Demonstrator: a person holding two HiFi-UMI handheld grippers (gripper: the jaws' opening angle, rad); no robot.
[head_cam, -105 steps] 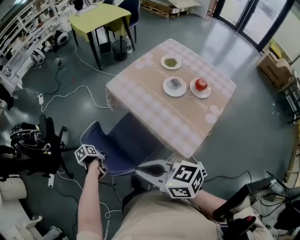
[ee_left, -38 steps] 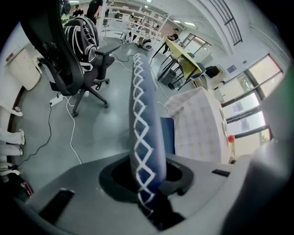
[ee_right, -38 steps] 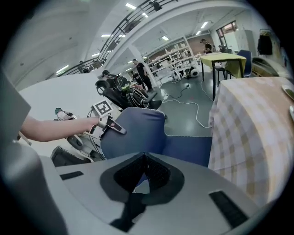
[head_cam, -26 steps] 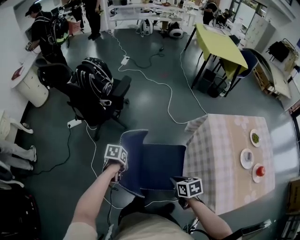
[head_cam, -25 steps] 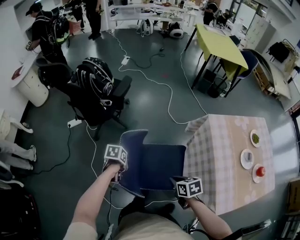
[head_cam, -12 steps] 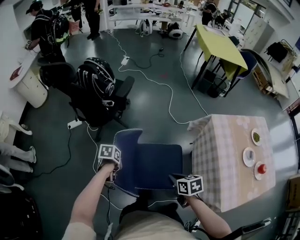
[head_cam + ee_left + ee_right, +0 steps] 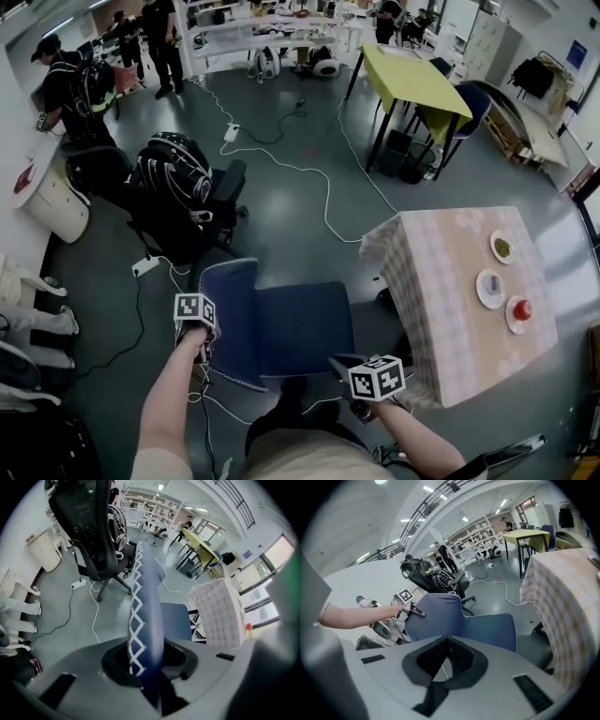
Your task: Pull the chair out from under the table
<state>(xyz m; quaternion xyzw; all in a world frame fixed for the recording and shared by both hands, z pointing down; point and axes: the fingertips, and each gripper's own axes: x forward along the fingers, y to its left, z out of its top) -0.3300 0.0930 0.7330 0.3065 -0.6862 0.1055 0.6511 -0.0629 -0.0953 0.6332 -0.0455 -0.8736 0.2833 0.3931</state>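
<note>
Left gripper [image 7: 144,667]: your jaws are narrow and clamped on the chair's backrest [image 7: 143,602]. The blue padded edge with its white zigzag stitching fills the gap between the pads.
Right gripper [image 7: 443,644]: the jaws are pressed together with nothing between them. It hangs by the near corner of the seat [image 7: 305,323] and looks apart from it.
Chair [image 7: 281,323]: it stands on the open floor right in front of you, backrest to the left of the head view and seat towards the table. A strip of floor shows between the seat and the cloth, so it looks clear of the table, or very nearly.
Table [image 7: 441,309]: it sits to the right of the chair, checked cloth hanging down and three small plates on the far side.
Key relation: the backrest edge runs straight away from your left jaws, up the middle of the left gripper view. The table lies off to its right, so the pull goes left, square away from the cloth.
Nearer hand: the left has the only grip, and the right only stands by.
Next move, as I read it: a short level drag with the left should finish the job, if any is needed.
Watch for: the black office chair [image 7: 178,192] stands up and to the left, on that side of the floor.
</note>
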